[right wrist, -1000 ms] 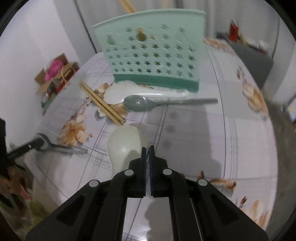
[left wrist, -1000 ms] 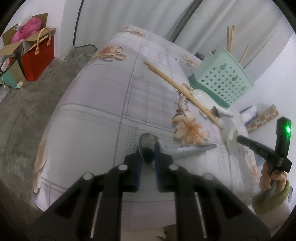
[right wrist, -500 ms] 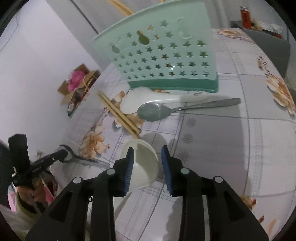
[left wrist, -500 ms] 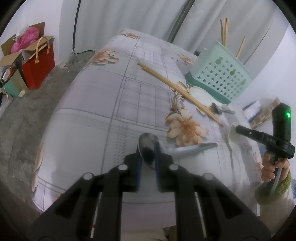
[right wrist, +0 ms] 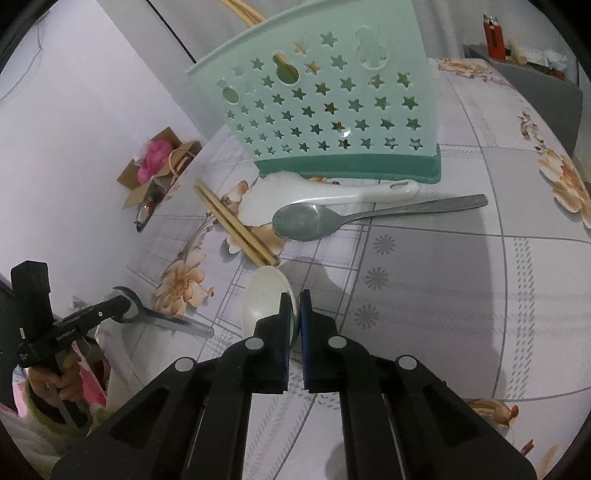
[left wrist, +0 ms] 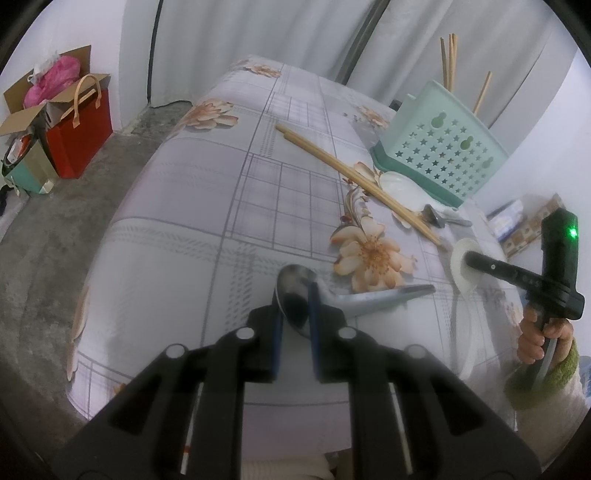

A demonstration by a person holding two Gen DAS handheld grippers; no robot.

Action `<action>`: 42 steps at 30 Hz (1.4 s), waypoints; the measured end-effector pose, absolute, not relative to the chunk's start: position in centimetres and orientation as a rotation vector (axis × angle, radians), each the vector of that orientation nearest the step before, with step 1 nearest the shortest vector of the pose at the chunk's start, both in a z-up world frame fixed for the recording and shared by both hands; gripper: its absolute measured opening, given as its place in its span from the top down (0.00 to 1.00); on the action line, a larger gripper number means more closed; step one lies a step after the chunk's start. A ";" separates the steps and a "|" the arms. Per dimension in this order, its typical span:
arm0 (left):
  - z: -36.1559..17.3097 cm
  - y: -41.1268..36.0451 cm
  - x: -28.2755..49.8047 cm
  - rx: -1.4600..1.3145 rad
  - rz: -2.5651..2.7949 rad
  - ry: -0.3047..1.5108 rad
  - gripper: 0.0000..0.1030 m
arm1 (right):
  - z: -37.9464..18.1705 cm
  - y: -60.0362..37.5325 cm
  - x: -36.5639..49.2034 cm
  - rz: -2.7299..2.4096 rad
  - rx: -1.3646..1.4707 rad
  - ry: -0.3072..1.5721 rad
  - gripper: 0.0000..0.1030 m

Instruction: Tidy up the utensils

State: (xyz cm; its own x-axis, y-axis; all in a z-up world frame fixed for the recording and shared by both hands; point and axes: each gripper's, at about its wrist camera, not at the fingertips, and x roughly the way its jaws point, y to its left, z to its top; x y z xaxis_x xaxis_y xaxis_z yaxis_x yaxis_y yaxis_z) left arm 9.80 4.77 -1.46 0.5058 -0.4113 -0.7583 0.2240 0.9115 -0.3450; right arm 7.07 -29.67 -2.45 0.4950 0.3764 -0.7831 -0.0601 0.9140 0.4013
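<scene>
My left gripper point(left wrist: 294, 295) is shut on the bowl of a metal spoon point(left wrist: 369, 297), its handle pointing right over the table. My right gripper point(right wrist: 294, 306) is shut on the rim of a white plastic spoon point(right wrist: 264, 299); it also shows in the left wrist view point(left wrist: 462, 266). A mint-green star-holed utensil basket point(right wrist: 332, 110) stands beyond, holding chopsticks point(left wrist: 448, 61). In front of it lie a white rice paddle point(right wrist: 325, 194), another metal spoon point(right wrist: 369, 218) and a pair of wooden chopsticks point(right wrist: 236, 227).
The table has a floral checked cloth point(left wrist: 221, 206); its near edge drops off below my left gripper. A red bag point(left wrist: 79, 131) and cardboard boxes point(left wrist: 33, 110) stand on the floor at the left. A grey shelf with a lighter point(right wrist: 493, 35) is at the far right.
My right gripper opened around the white spoon half a second ago and has now shut on its rim. The left gripper stays shut on the metal spoon and has lifted slightly.
</scene>
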 end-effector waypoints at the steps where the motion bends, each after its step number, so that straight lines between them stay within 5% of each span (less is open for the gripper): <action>1: -1.5 4.8 9.8 -0.213 -0.387 0.969 0.89 | -2.3 -29.7 7.0 0.266 0.340 1.016 0.95; 31: -0.2 4.5 9.2 -0.170 -0.366 0.924 0.90 | -0.1 -32.3 5.4 0.173 0.388 0.913 0.95; 42: 3.4 5.3 8.6 -0.239 -0.405 0.804 0.98 | 0.8 -33.0 4.7 0.151 0.428 0.870 0.95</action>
State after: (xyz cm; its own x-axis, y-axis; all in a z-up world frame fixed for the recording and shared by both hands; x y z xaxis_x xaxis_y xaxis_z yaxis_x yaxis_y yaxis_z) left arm 8.62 5.34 3.43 0.6235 -0.4381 -0.6476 0.2597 0.8973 -0.3569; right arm 4.68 -32.97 0.77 0.6404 0.2994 -0.7073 0.0441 0.9051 0.4230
